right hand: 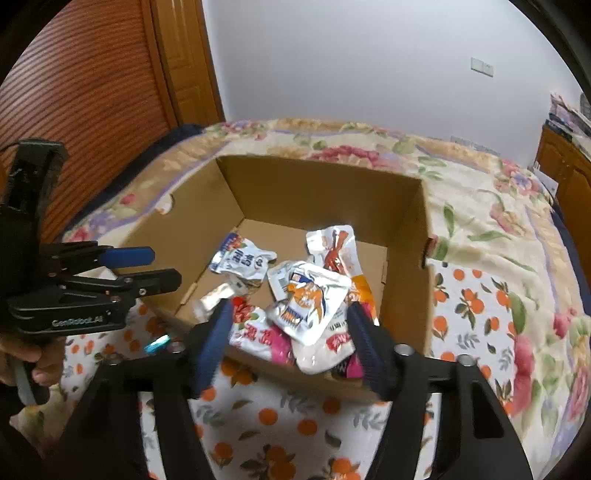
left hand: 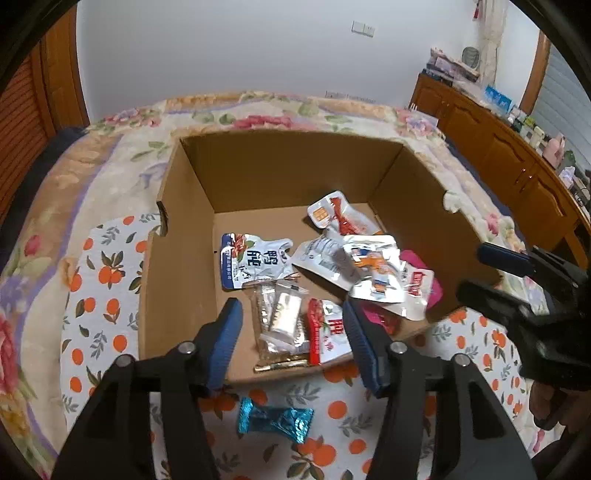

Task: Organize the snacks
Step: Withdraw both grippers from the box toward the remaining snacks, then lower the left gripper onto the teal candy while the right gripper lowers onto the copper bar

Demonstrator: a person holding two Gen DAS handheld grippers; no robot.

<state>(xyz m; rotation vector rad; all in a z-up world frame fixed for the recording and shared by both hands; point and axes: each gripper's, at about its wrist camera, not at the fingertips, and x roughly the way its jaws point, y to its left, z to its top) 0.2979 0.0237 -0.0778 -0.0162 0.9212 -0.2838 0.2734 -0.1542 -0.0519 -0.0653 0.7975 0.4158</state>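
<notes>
Both tools, left tool (left hand: 291,343) and right tool (right hand: 290,345), hover wide and empty over the cardboard box (left hand: 192,206) of snack packets (left hand: 373,271) at frame centre. One blue-wrapped candy (left hand: 275,419) lies outside at lower centre; collecting it looks next.

A plain white wall (left hand: 240,55) fills the top of both views, with a light switch (left hand: 362,28) at upper centre. A wooden door (right hand: 184,62) and a slatted brown panel (right hand: 81,96) stand at upper left. A wooden cabinet (left hand: 498,147) cluttered on top runs along the right. A floral blanket (right hand: 480,206) covers the bed.
</notes>
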